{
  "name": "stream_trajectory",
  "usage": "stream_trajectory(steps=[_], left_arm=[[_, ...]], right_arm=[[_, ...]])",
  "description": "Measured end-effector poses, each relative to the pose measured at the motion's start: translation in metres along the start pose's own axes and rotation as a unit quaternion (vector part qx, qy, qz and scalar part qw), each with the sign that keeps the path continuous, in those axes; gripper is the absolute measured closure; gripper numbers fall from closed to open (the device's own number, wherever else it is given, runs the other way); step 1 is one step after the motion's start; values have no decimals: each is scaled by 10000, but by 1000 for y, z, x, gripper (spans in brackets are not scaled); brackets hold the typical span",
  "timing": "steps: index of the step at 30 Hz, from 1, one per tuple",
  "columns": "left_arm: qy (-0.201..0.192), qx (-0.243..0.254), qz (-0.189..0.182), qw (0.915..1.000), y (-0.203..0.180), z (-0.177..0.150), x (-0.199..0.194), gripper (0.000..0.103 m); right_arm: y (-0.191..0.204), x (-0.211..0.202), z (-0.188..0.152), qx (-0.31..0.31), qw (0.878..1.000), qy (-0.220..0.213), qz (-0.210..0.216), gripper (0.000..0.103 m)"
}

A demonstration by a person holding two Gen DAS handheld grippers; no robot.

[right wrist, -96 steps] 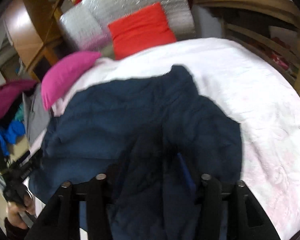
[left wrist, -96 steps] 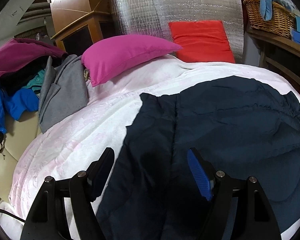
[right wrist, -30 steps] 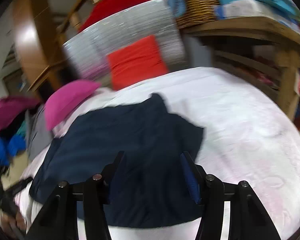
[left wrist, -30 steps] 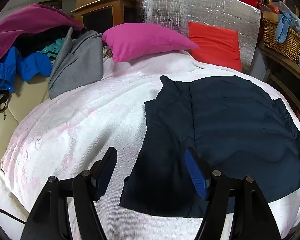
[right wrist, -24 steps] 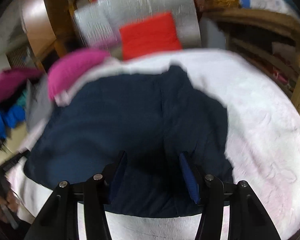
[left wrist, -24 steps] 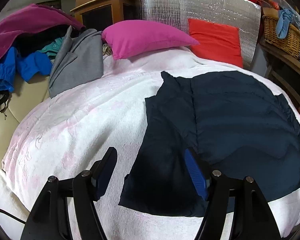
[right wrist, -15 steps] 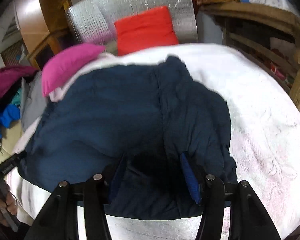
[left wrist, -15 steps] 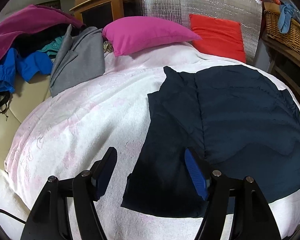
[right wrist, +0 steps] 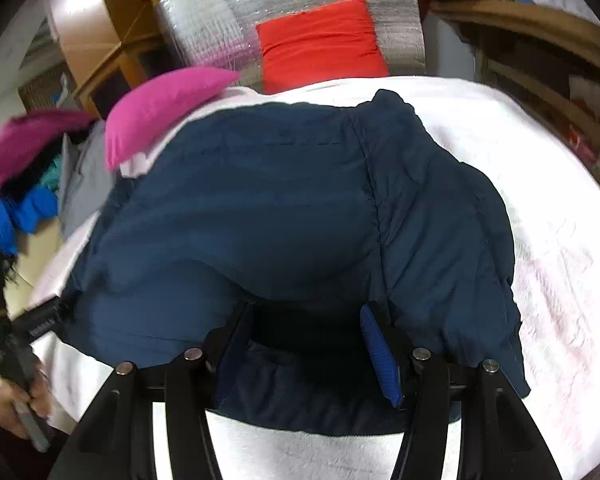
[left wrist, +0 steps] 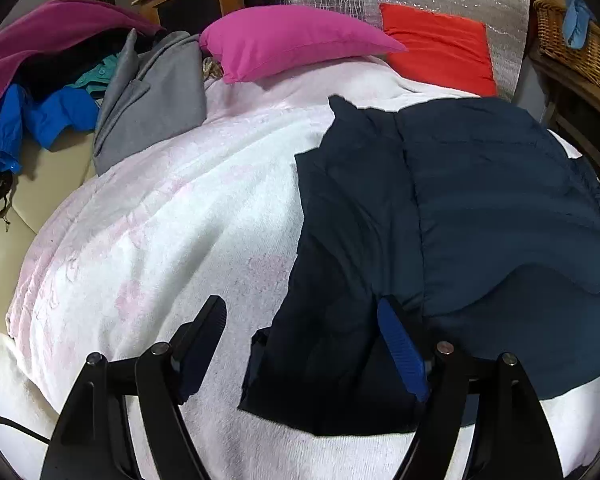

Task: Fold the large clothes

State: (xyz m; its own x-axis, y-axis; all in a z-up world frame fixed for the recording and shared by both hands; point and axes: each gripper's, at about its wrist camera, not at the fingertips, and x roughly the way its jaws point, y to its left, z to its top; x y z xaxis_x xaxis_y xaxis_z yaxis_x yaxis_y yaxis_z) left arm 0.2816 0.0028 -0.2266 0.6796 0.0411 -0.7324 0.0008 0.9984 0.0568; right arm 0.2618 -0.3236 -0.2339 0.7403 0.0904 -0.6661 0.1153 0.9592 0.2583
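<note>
White bedspread (left wrist: 160, 240) carries the navy jacket (left wrist: 480, 208). Left gripper (left wrist: 300, 344) tilts downward, jaws just widened, empty, jacket corner at 1 o'clock. Right gripper (right wrist: 306, 344) likewise open, straddling jacket hem, no contact discernible.

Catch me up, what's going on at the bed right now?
A person with a handheld claw in each hand is folding a navy padded jacket spread on a white blanket. Both claws are open and neither grips anything. The left claw, whose jaws have just been opening, hovers over the jacket's near left edge. The right claw hangs over the near hem. A pink pillow, a red cushion and a heap of other clothes sit beyond.
</note>
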Motion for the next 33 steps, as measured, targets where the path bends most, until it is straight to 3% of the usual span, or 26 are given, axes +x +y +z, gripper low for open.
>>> stream_trajectory(steps=[5,9,12,14,15,18,22,25,29,33], left_arm=[[-579,-127,-252,9979,4,-14,-41,25],[-834,190,-285,9959,-13,-29,-58,22],[-484,483,-182,9975,-30,-36,-40,22],[-209,569,-62,9981,-37,-38,-23,22],[-128,564,-58,9983,-38,-38,-20,22],[-326,620,-8,9975,-40,-37,-34,22],[-572,503,-214,9969,-33,-42,-71,22],[-808,668,-8,9945,-35,-46,-101,22],[-917,676,37,9935,-31,-45,-137,22],[-1101,655,28,9918,-32,-44,-173,18]], right_arm=[[-13,-26,-8,524,9967,-176,603,33],[-4,-44,-24,612,9935,-278,923,33],[10,-44,-30,321,9967,-357,657,33],[14,-30,-32,221,9984,-98,512,36],[15,-17,-33,215,9989,154,398,43],[21,-7,-35,101,9996,275,48,45],[29,-34,-36,141,9989,-37,455,45],[35,-59,-39,166,9984,-230,498,45],[50,-95,-41,50,9992,-349,164,43],[59,-139,-39,38,9984,-549,-118,33]])
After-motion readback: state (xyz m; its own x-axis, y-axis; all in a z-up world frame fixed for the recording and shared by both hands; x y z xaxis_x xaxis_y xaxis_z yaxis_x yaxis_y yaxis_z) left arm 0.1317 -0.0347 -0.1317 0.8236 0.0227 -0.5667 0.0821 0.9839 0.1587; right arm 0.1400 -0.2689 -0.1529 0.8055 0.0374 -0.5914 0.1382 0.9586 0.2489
